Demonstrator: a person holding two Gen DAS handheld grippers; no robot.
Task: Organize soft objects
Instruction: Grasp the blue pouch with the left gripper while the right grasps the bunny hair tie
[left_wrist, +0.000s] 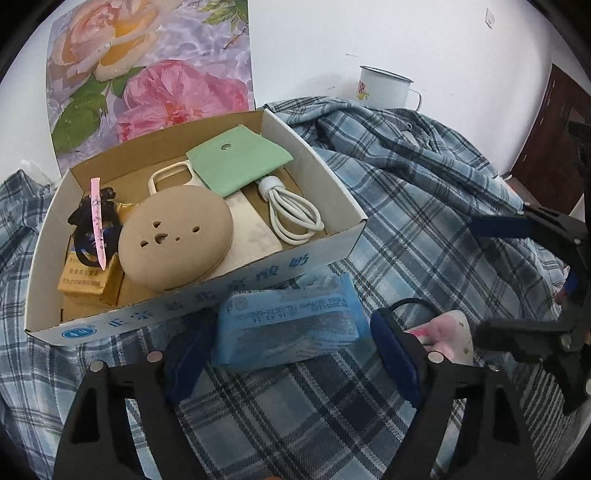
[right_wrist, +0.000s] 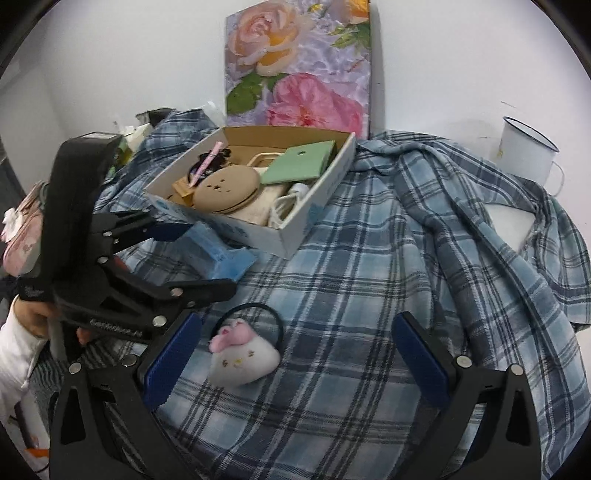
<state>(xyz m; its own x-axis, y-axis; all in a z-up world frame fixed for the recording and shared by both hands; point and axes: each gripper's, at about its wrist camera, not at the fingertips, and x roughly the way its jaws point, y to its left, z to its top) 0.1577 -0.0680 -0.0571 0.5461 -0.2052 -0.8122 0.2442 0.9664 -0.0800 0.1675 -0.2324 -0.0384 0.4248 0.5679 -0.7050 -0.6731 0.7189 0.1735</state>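
Observation:
A blue plastic packet (left_wrist: 291, 325) lies on the plaid cloth (left_wrist: 424, 192) just in front of the cardboard box (left_wrist: 207, 306). My left gripper (left_wrist: 295, 354) is open, its jaws on either side of the packet, not closed on it. It also shows in the right wrist view (right_wrist: 195, 254), with the packet (right_wrist: 218, 254) between its jaws. A white plush hair tie with a pink bow (right_wrist: 242, 354) lies on the cloth between the jaws of my open right gripper (right_wrist: 295, 365). The box holds a tan round pad (left_wrist: 175, 236), a green pouch (left_wrist: 240, 162), a white cable (left_wrist: 291, 214) and a phone case.
A floral picture (left_wrist: 147, 74) leans on the wall behind the box. A white enamel mug (left_wrist: 384, 88) stands at the back right. The plaid cloth is bunched in folds on the right (right_wrist: 480, 221). Clutter and a pink bag (right_wrist: 22, 229) sit at the far left.

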